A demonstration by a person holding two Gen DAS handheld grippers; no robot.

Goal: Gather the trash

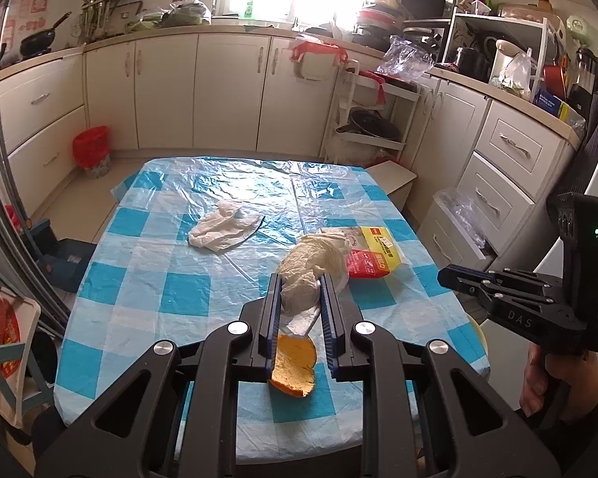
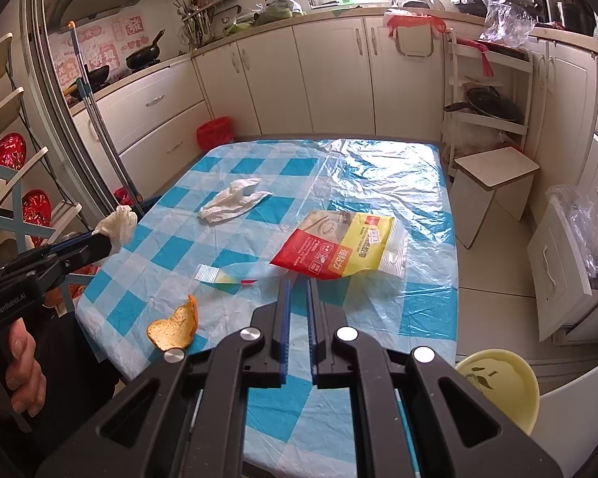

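My left gripper [image 1: 299, 279] is shut on a crumpled whitish plastic wad [image 1: 311, 267] and holds it above the blue checked table [image 1: 171, 271]; the wad also shows in the right wrist view [image 2: 119, 223]. An orange peel [image 1: 295, 366] [image 2: 175, 328] lies near the table's front edge. A white crumpled tissue [image 1: 223, 227] [image 2: 231, 201] lies mid-table. A red and yellow food packet [image 1: 372, 255] [image 2: 339, 249] lies to the right. A small clear wrapper [image 2: 219, 275] lies in front of it. My right gripper [image 2: 298, 283] hovers empty just before the packet, jaws a narrow gap apart.
A pale yellow bowl-like bin [image 2: 498, 382] sits below the table's right front corner. A red bin [image 1: 92, 151] stands on the floor at the far left. A small white stool [image 2: 494, 183] and an open drawer lined with plastic [image 2: 570, 247] are on the right.
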